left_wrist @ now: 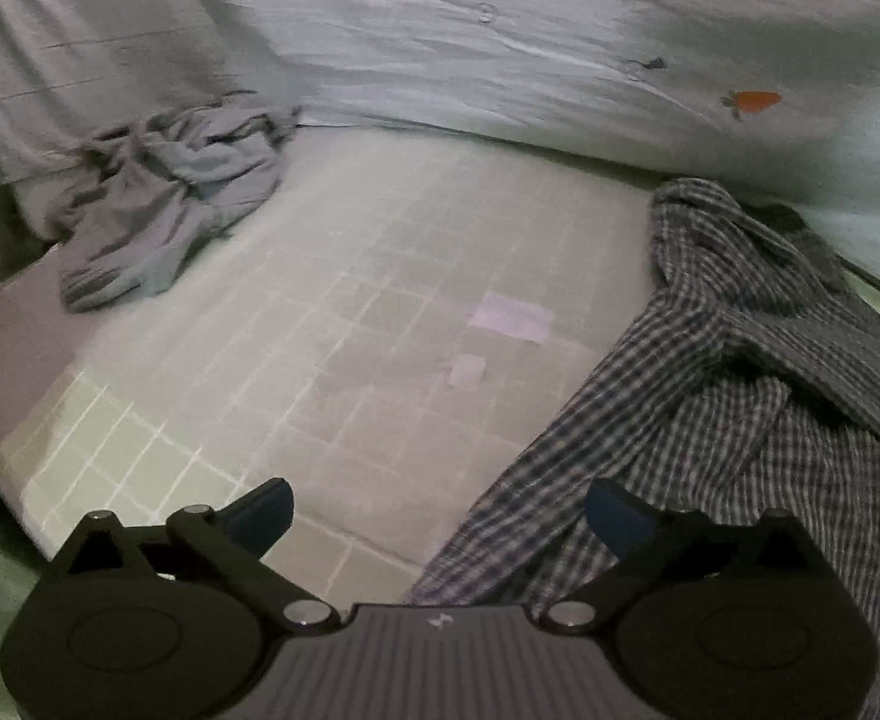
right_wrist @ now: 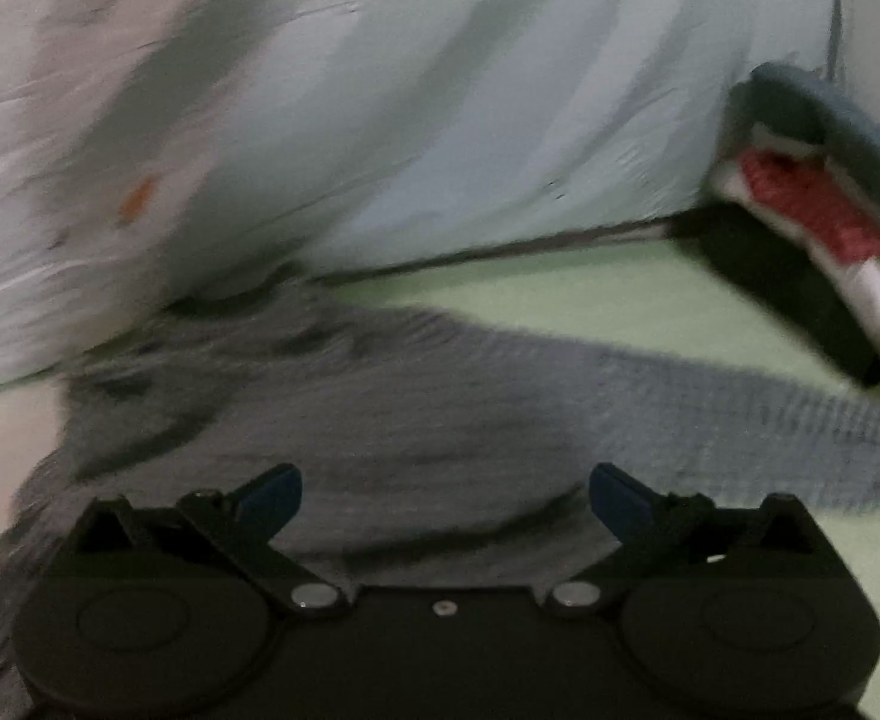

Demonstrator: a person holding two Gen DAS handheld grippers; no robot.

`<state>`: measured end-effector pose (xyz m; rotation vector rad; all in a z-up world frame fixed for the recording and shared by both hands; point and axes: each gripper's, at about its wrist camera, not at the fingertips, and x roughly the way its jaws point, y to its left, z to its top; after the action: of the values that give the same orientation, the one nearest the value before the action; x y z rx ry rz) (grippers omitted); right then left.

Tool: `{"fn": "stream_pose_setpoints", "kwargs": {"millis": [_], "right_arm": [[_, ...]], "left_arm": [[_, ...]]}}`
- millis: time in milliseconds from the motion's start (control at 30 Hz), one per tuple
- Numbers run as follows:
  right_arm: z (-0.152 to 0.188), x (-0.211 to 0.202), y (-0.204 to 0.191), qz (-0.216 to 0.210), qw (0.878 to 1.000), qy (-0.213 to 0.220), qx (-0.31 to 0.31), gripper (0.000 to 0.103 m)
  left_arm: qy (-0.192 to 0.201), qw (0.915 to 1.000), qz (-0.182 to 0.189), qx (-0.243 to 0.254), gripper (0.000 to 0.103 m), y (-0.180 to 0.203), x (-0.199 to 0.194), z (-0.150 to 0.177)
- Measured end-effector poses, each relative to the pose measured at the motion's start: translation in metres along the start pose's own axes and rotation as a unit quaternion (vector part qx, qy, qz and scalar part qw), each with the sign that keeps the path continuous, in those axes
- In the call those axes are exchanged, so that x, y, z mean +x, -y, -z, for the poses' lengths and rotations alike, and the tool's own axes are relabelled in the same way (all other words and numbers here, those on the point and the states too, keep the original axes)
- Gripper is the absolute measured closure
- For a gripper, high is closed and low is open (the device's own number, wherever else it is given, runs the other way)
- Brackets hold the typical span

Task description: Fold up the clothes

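Checked shirt (left_wrist: 739, 396) lies rumpled on the bed (left_wrist: 332, 324), just under both grippers. Left gripper (left_wrist: 440, 510) and right gripper (right_wrist: 445, 498): jaws wide, empty. Risk: bunched layers mean a pinch gathers several, giving a crooked fold.

Both the left gripper (left_wrist: 440, 516) and right gripper (right_wrist: 445, 501) are black, with blue fingertip pads (left_wrist: 266, 513), silver pivot screws (left_wrist: 305, 612) and round side housings (right_wrist: 134, 621).
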<state>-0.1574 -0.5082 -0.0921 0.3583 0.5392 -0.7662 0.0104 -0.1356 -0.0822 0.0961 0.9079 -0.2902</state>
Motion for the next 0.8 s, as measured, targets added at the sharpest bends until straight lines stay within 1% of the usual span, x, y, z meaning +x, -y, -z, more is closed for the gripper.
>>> {"fn": "stream_pose_setpoints", "kwargs": {"millis": [100, 167, 300, 400, 500, 533, 567, 600, 667, 700, 767, 800], "right_arm": [[0.026, -0.022, -0.041, -0.004, 1.0, -0.006, 0.0, 0.0], [0.043, -0.037, -0.068, -0.002, 1.0, -0.012, 0.004, 0.0], [0.076, -0.059, -0.118, -0.015, 0.999, -0.027, 0.029, 0.0], [0.099, -0.074, -0.16, -0.017, 0.998, -0.032, 0.046, 0.0], [0.118, -0.086, -0.202, -0.033, 0.998, -0.041, 0.037, 0.001], [0.123, -0.09, -0.216, -0.038, 0.998, -0.045, 0.03, 0.003], [0.128, -0.093, -0.228, -0.042, 0.998, -0.049, 0.022, 0.009], [0.131, -0.096, -0.238, -0.046, 0.997, -0.052, 0.014, 0.012], [0.136, -0.099, -0.254, -0.058, 0.997, -0.059, 0.004, 0.025], [0.138, -0.1, -0.261, -0.065, 0.996, -0.064, 0.002, 0.028], [0.145, -0.099, -0.271, -0.082, 0.993, -0.079, 0.009, 0.041], [0.148, -0.097, -0.275, -0.088, 0.992, -0.087, 0.013, 0.042]], "left_arm": [[-0.006, 0.9989, 0.033, 0.031, 0.0, -0.021, 0.006, -0.005], [-0.001, 0.9974, 0.051, 0.052, 0.0, -0.035, 0.005, -0.008], [0.004, 0.9901, 0.093, 0.105, 0.0, -0.062, 0.007, -0.018], [0.009, 0.9833, 0.107, 0.147, 0.0, -0.081, 0.009, -0.023], [0.004, 0.9796, 0.116, 0.164, 0.0, -0.102, 0.011, -0.025], [-0.001, 0.9791, 0.119, 0.165, 0.0, -0.109, 0.012, -0.026], [-0.005, 0.9788, 0.121, 0.165, 0.0, -0.116, 0.012, -0.027], [-0.009, 0.9787, 0.124, 0.164, 0.0, -0.122, 0.013, -0.027], [-0.012, 0.978, 0.128, 0.164, 0.0, -0.132, 0.013, -0.027], [-0.013, 0.9774, 0.13, 0.166, 0.0, -0.136, 0.013, -0.027], [-0.014, 0.976, 0.132, 0.173, 0.0, -0.141, 0.013, -0.025], [-0.014, 0.9753, 0.132, 0.177, 0.0, -0.143, 0.013, -0.024]]}}
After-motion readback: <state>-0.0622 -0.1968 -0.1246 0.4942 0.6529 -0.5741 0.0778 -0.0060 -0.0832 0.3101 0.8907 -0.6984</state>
